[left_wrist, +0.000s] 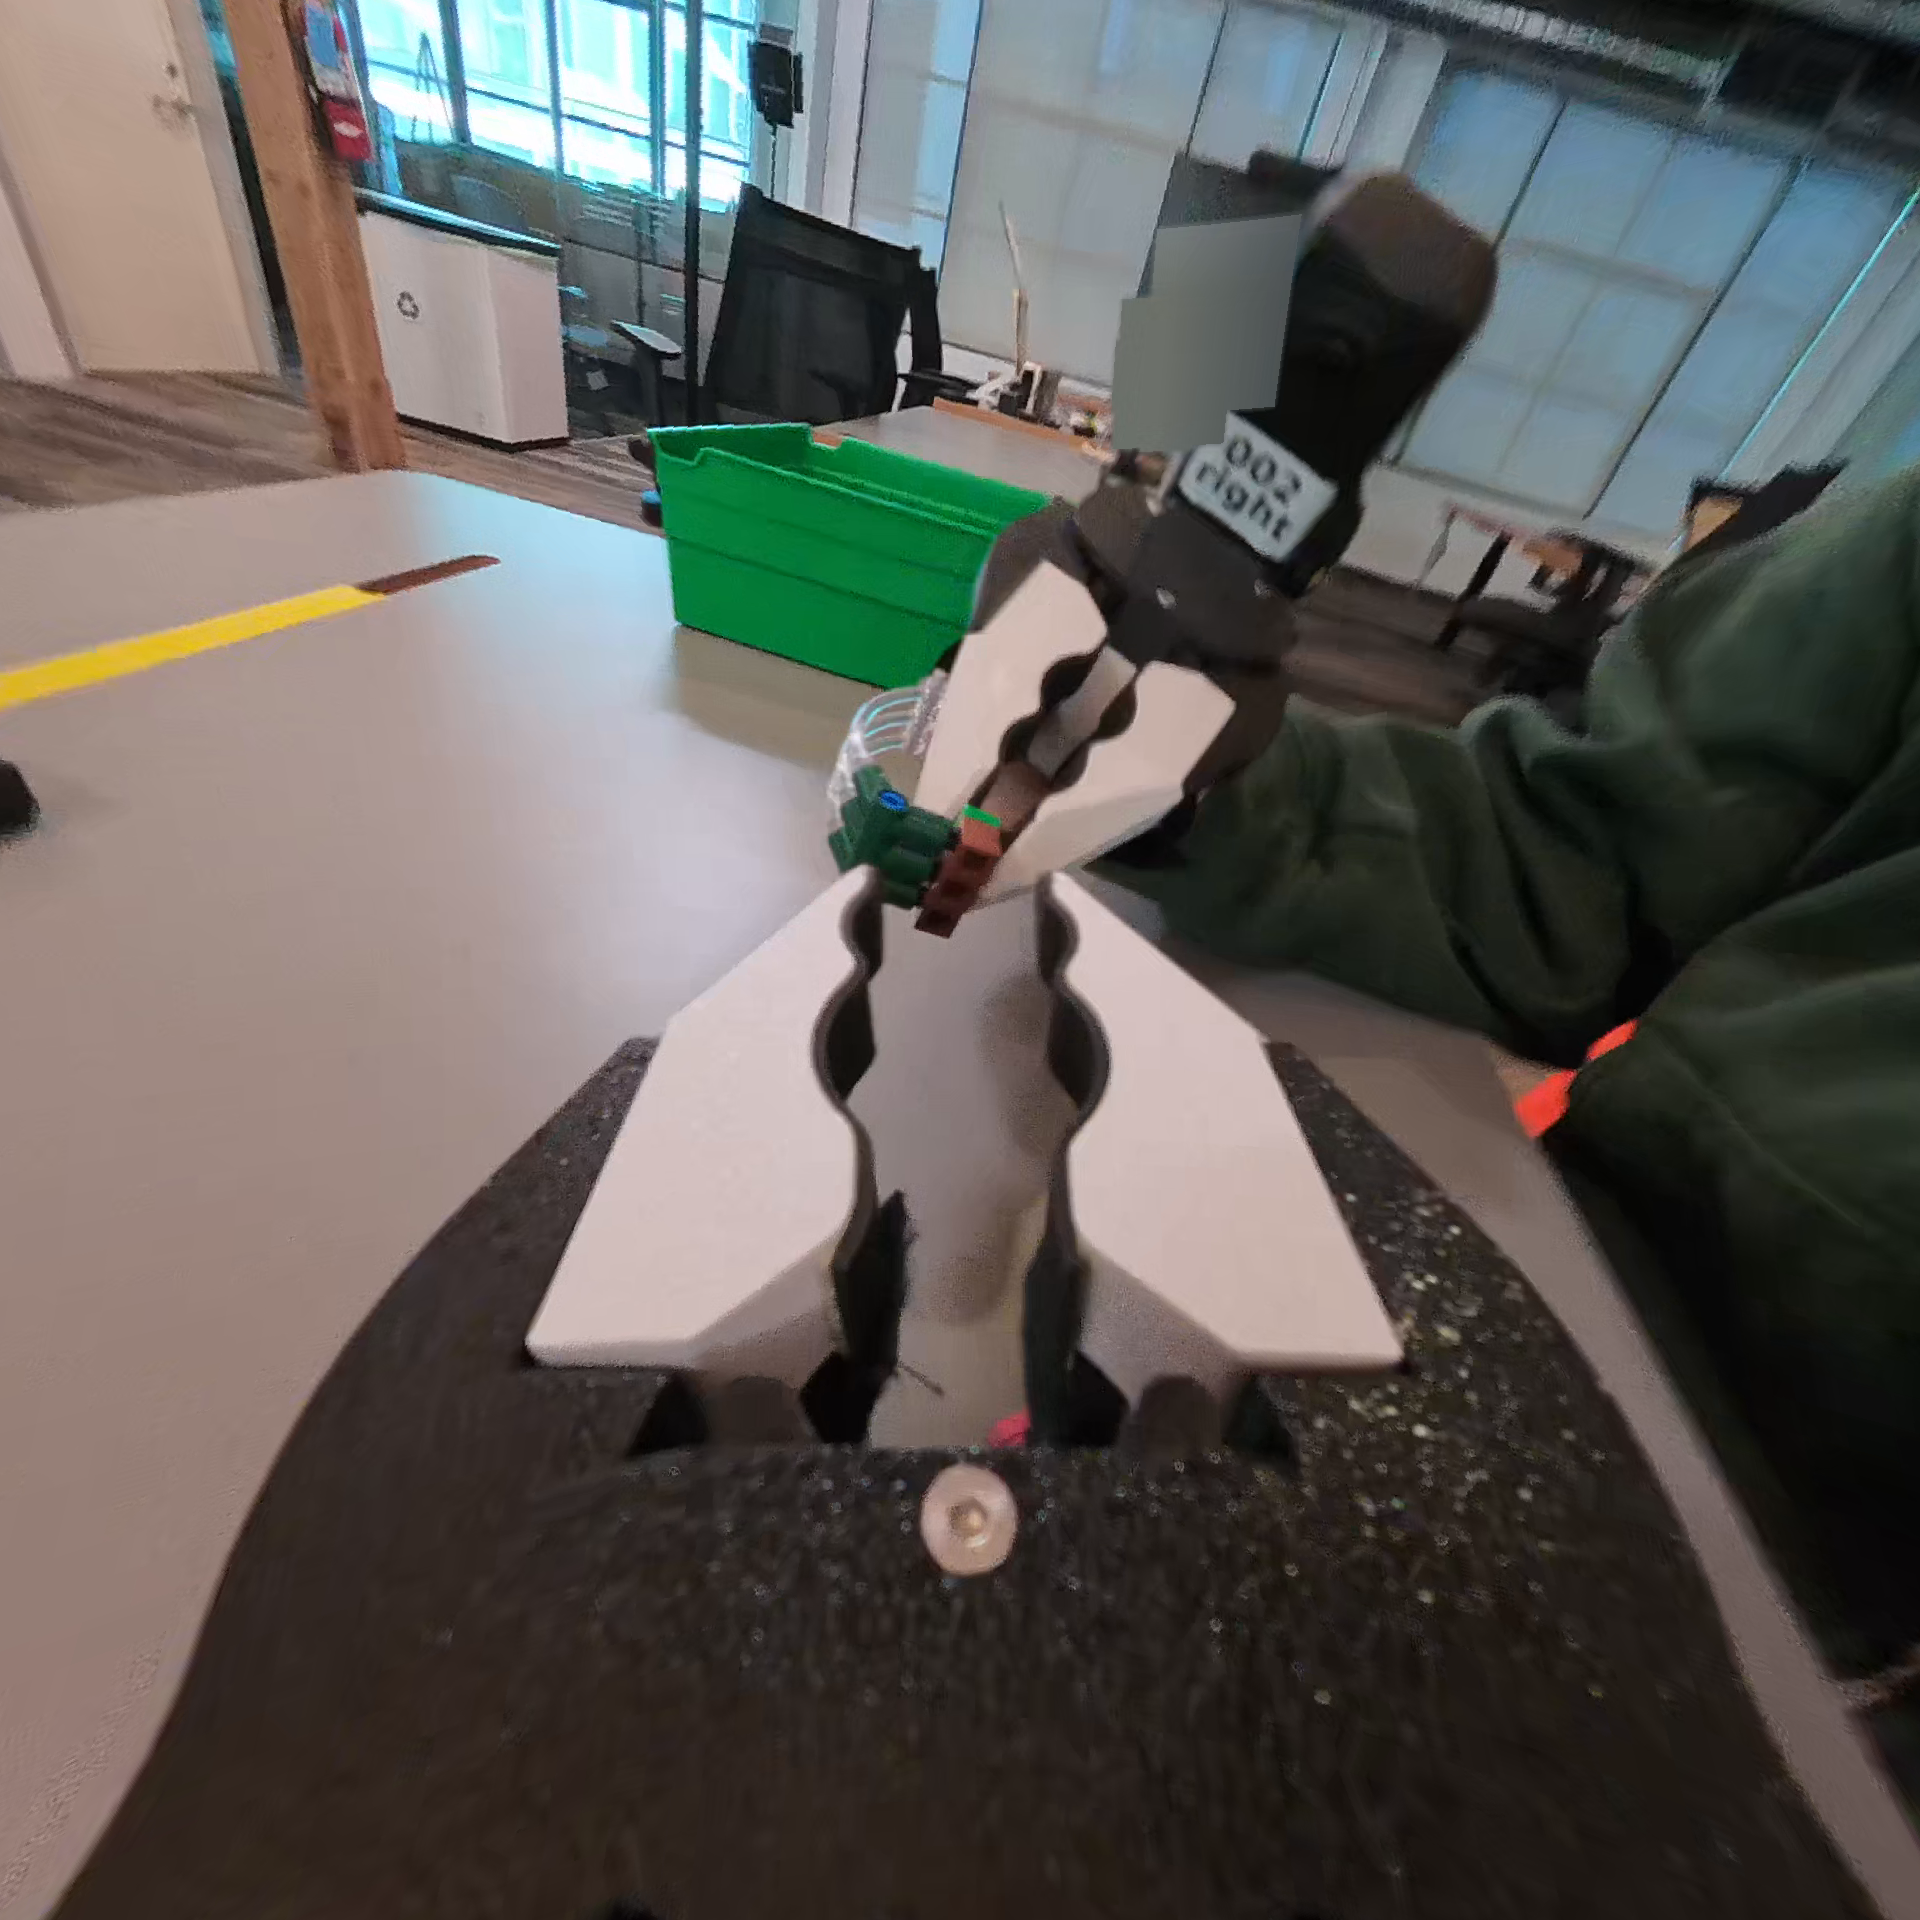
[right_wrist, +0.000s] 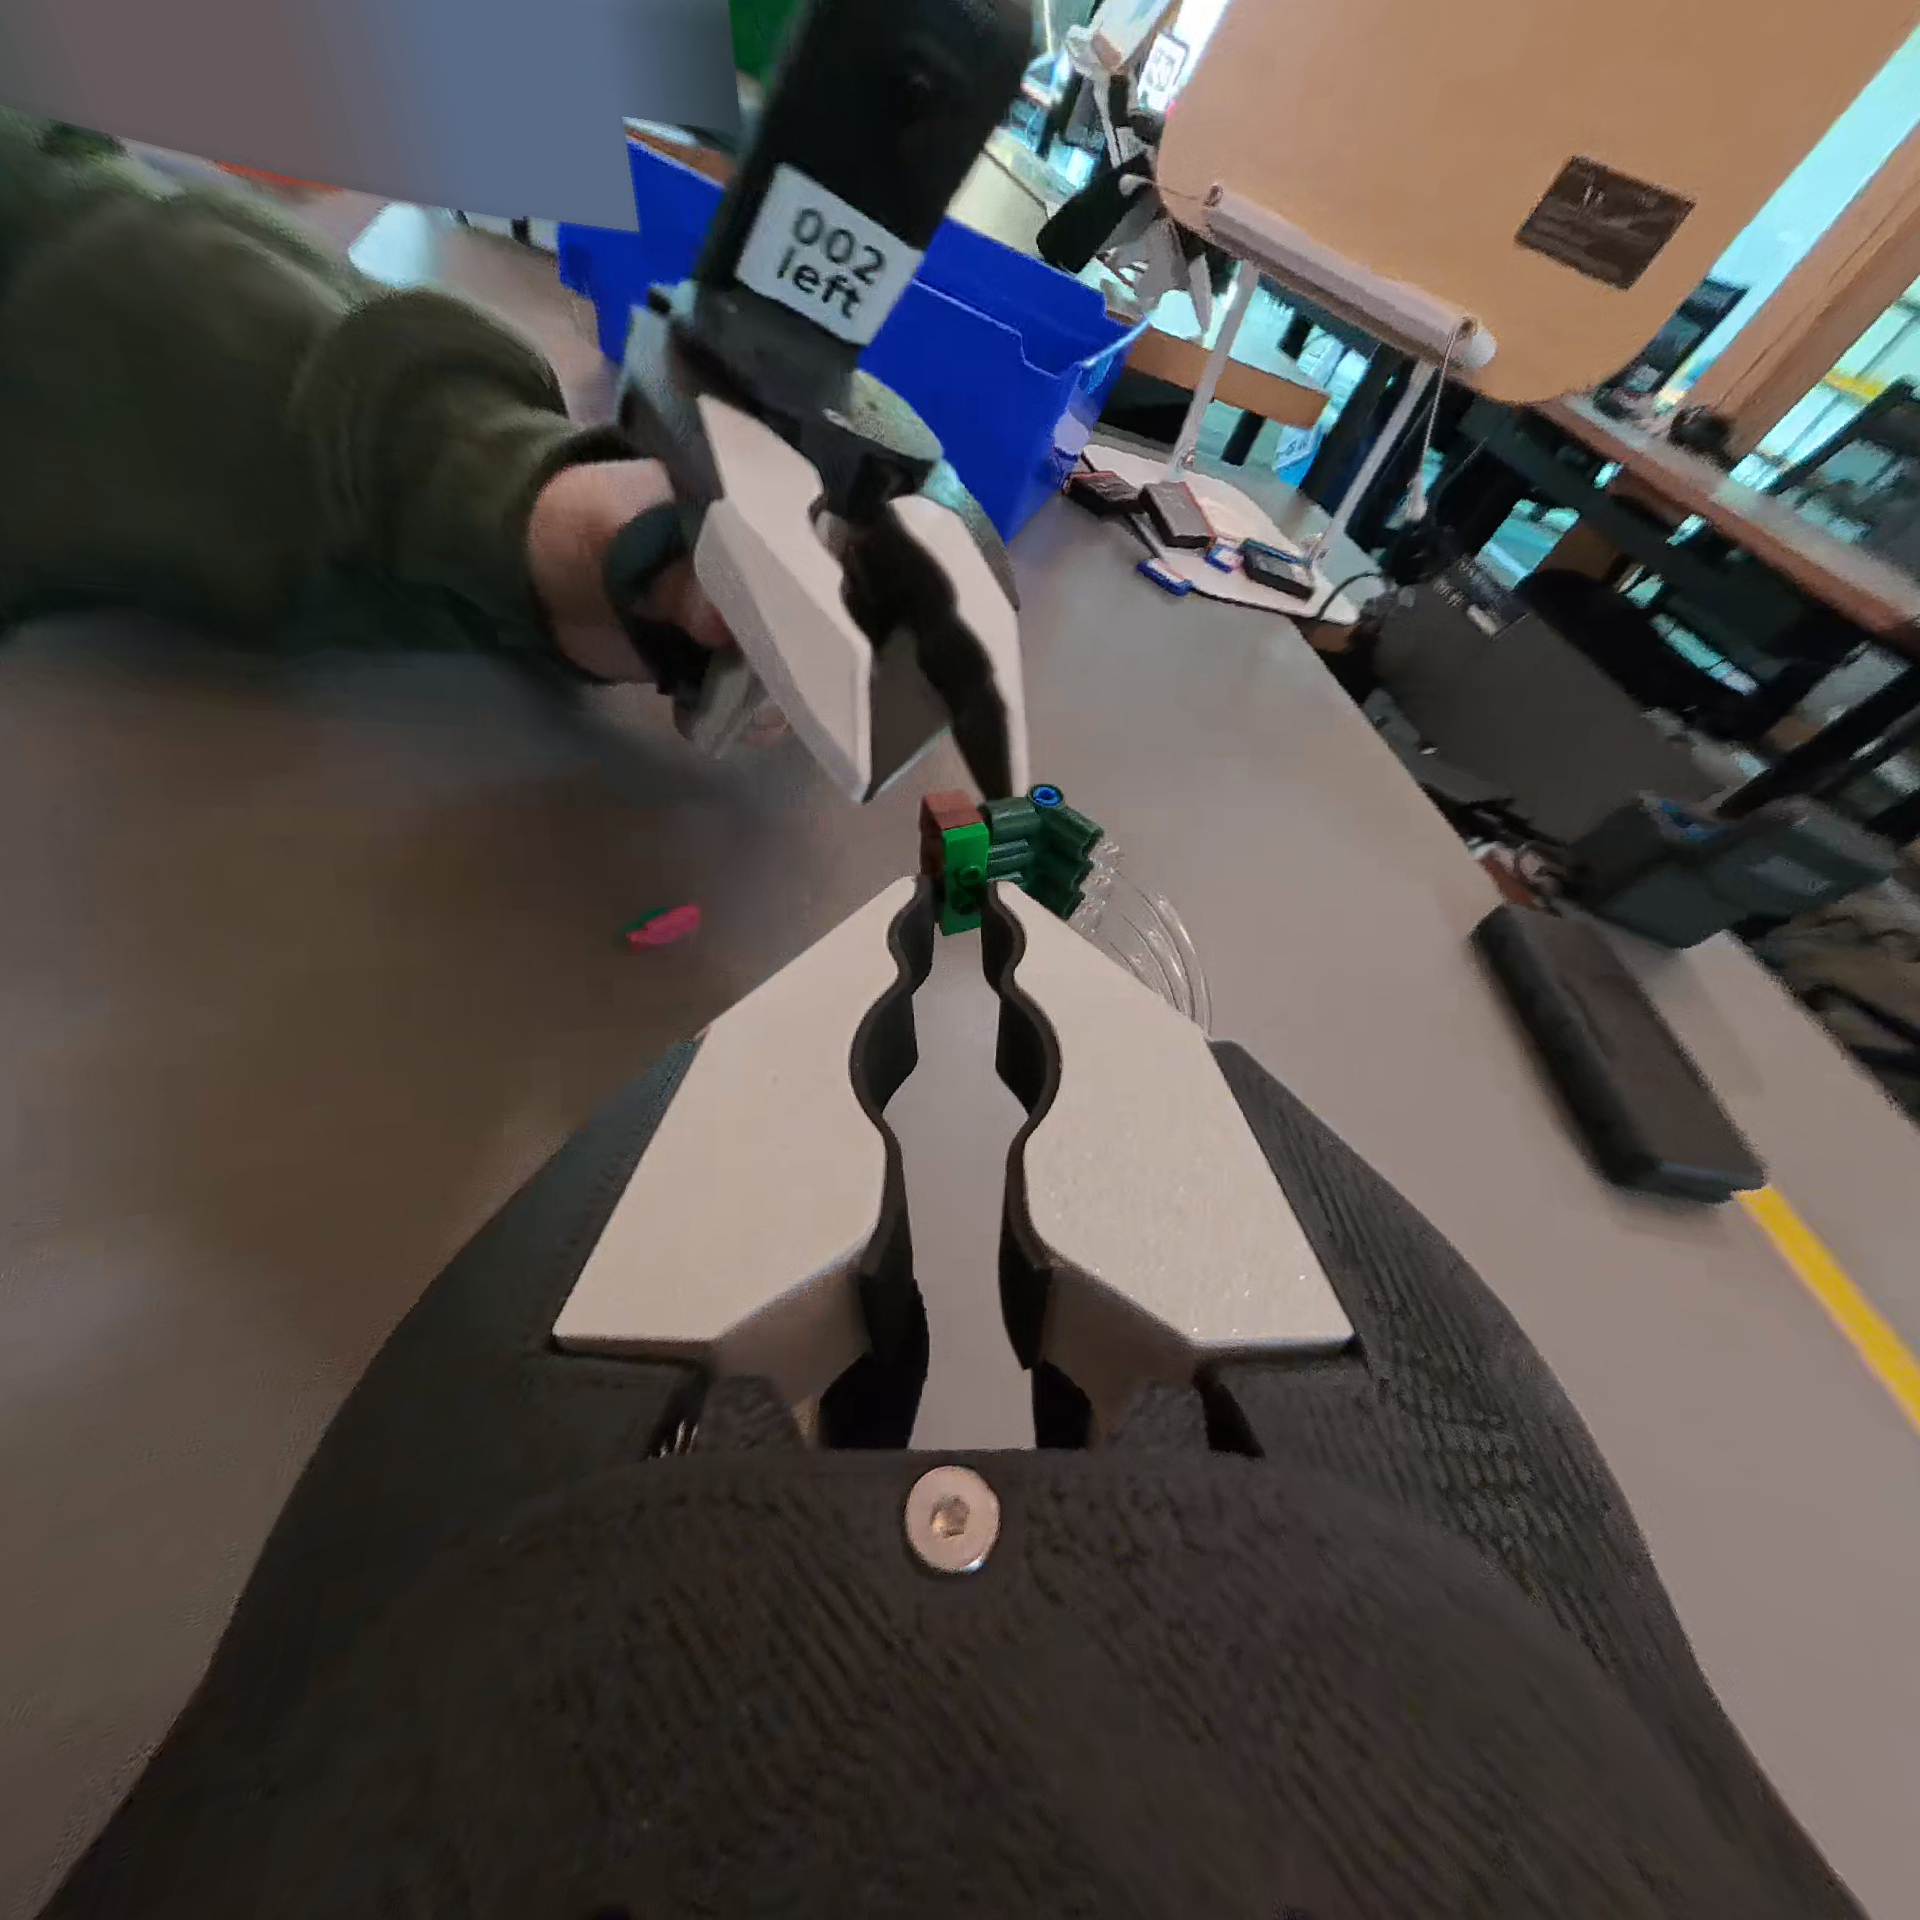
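— What does the right gripper (right_wrist: 951, 894) have hold of?

— A small toy-brick assembly (right_wrist: 997, 857): a bright green plate and a brown brick pinched at the very fingertips, jaws drawn in narrow on them. A dark green leafy piece with a blue stud juts out to the right of the tips, and a clear ribbed plastic piece (right_wrist: 1143, 925) shows just behind it.

— And the left gripper (left_wrist: 951, 894)?

— Its jaws stand apart with nothing between them. The brick assembly (left_wrist: 930, 857) hangs just ahead of its tips, close to the left fingertip; whether it touches, I cannot tell.

— Where do the two grippers sit against each other?

— Nose to nose above the grey table (left_wrist: 364, 935). From the left wrist view the right gripper (left_wrist: 997, 842) comes down from the upper right, held by an arm in a dark green sleeve (left_wrist: 1610, 831).

— What lies around them?

— Beyond the left gripper's tips, a green bin (left_wrist: 821, 551); far to its left, a yellow tape strip (left_wrist: 187, 639). Left of the right gripper, a small pink-and-green piece (right_wrist: 663, 925) on the table; to its right a flat black device (right_wrist: 1610, 1060); beyond the left gripper (right_wrist: 925, 769), a blue bin (right_wrist: 997, 364).
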